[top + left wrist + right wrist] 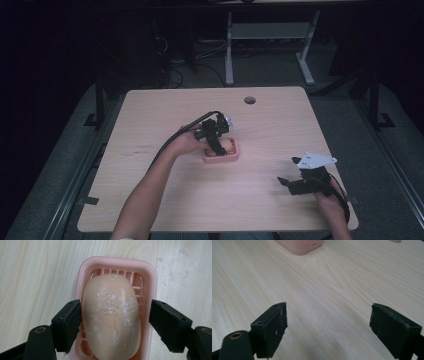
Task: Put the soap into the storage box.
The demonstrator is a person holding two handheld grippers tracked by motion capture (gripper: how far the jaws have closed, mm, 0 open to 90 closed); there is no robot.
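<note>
A peach-coloured bar of soap (pixel 111 315), dusted with white flecks, lies in a pink soap dish (pixel 150 277) at the middle of the wooden table (pixel 265 130). My left gripper (pixel 115 322) points down over the dish with its jaws astride the soap. The left pad sits right at the soap's side and the right pad stands clear of it, so the gripper is open. In the high view the left gripper (pixel 216 142) covers part of the dish (pixel 222 159). My right gripper (pixel 290 182) rests near the table's front right, open, with bare wood between its jaws (pixel 328 322).
A round cable hole (pixel 249 100) sits near the table's far edge. A corner of the pink dish (pixel 299 246) shows at the top of the right gripper view. White desk legs (pixel 229 50) stand on the dark floor beyond the table.
</note>
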